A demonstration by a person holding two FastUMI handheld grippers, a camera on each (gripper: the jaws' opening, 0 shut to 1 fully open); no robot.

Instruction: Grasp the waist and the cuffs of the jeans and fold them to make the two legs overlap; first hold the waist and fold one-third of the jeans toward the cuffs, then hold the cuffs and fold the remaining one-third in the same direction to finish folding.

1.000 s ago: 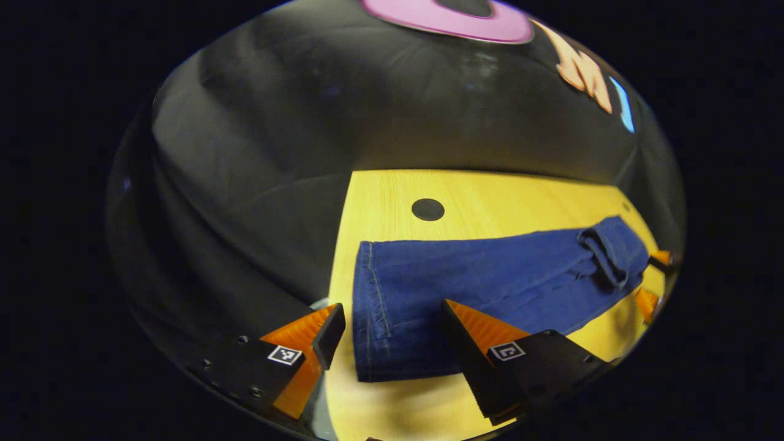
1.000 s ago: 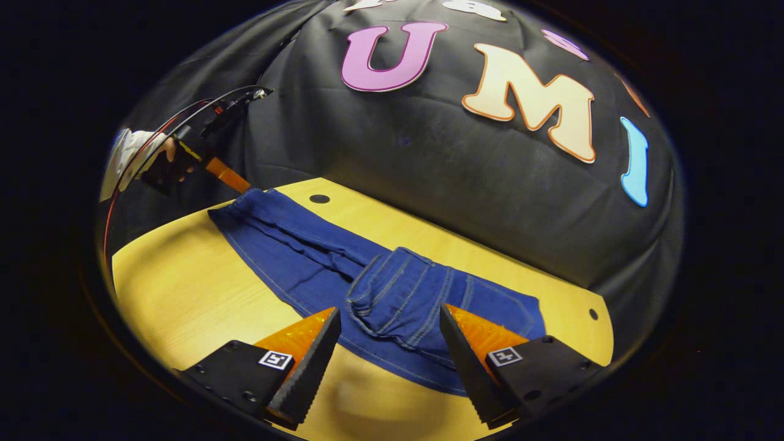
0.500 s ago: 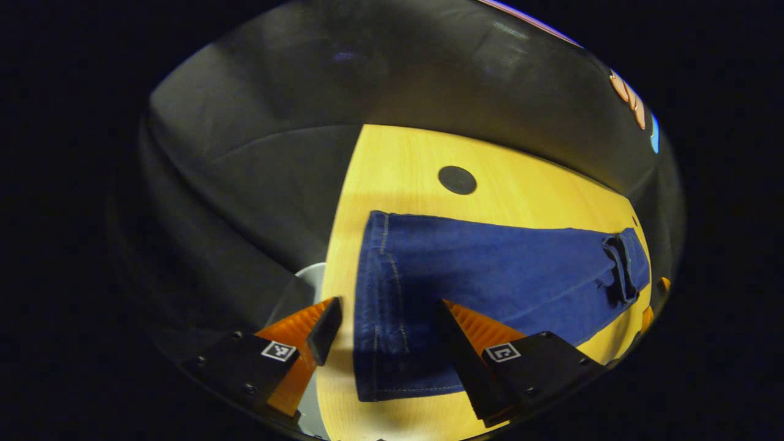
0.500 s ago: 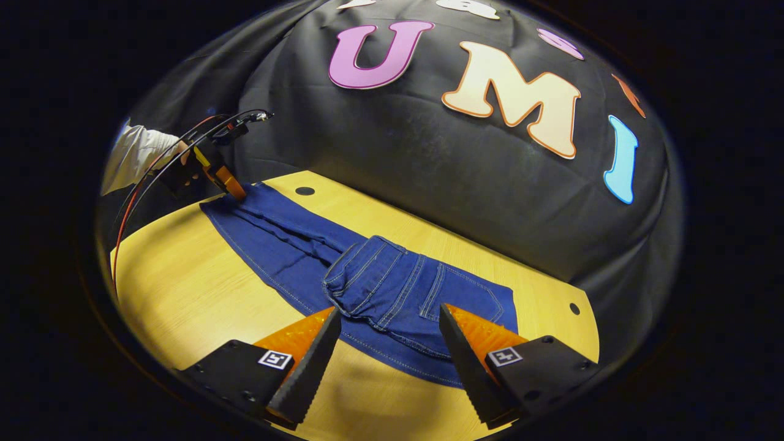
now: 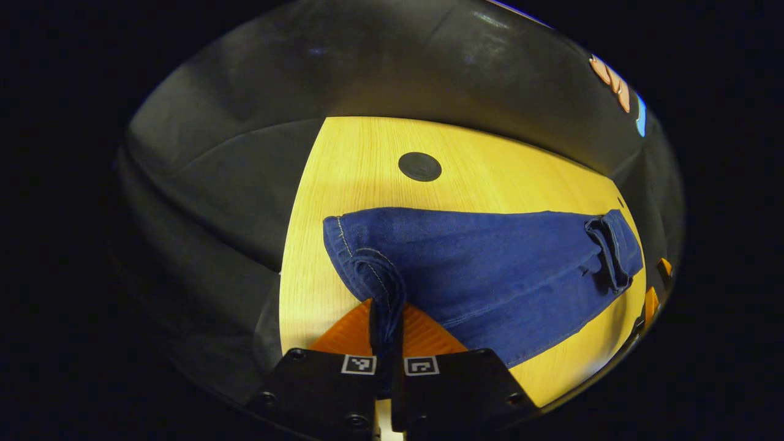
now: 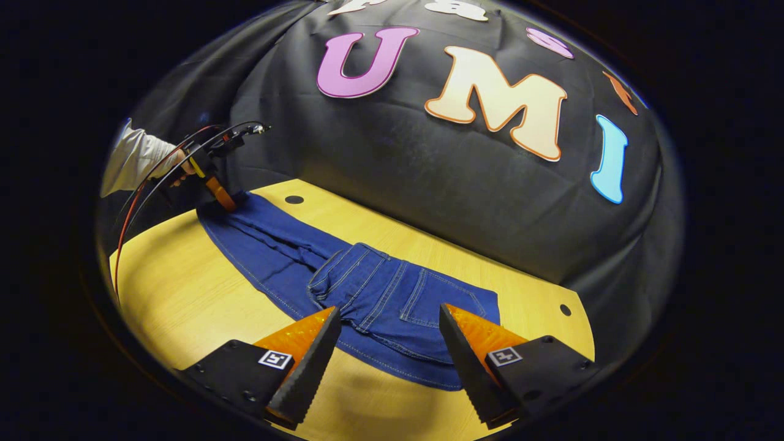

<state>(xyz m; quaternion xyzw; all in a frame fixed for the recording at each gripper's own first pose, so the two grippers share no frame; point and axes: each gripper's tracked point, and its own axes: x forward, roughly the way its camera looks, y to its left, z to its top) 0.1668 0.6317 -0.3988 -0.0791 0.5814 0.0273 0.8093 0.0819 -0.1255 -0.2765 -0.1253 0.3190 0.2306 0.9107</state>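
In the left gripper view we see the left gripper clamped on the bunched cuffs of the one pair of jeans. In the right gripper view the right gripper hangs with fingers spread, gripping nothing, above the folded-over waist. The jeans lie lengthwise on the yellow bench, which carries three dark round caps. One sleeve is visible.

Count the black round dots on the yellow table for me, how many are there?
3. One dot sits near the cuffs, and two dots sit close together near the waist. The jeans may hide more.
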